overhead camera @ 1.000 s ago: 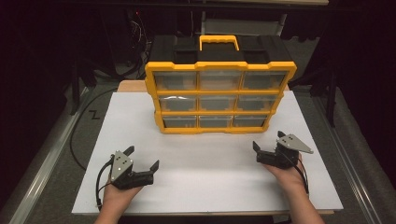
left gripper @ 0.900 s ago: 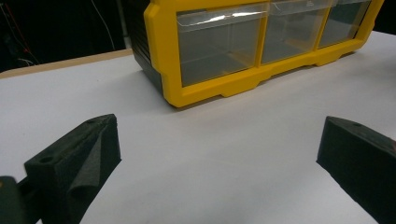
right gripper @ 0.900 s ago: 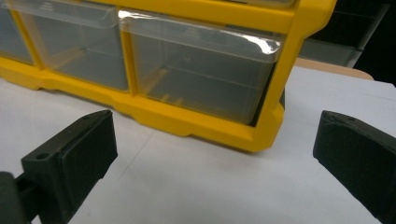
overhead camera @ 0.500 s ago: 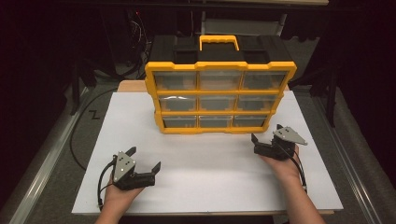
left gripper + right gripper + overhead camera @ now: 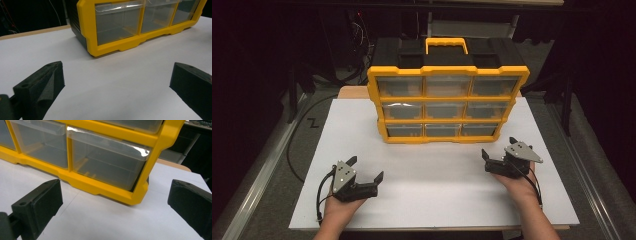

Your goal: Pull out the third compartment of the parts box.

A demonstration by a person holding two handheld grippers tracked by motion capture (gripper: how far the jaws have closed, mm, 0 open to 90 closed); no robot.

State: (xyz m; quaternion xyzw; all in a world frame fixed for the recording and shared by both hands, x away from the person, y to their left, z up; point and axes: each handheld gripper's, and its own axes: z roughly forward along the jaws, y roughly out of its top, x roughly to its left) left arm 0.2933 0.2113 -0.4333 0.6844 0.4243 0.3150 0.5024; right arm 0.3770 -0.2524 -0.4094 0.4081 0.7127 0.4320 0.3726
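Approach, likely: right gripper point(image 5: 498, 154) and left gripper point(image 5: 366, 168) (both spread, empty) face the drawer cabinet point(image 5: 447, 107); next, reaching a drawer.

White tabletop point(image 5: 437, 190), black cable point(image 5: 294, 135) on grey floor point(image 5: 259, 165)

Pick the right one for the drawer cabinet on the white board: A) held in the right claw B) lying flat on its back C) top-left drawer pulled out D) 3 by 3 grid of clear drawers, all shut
D: the yellow drawer cabinet stands upright showing three rows of three clear drawers, none pulled out, while the left claw and right claw sit open in front of it, apart from it.
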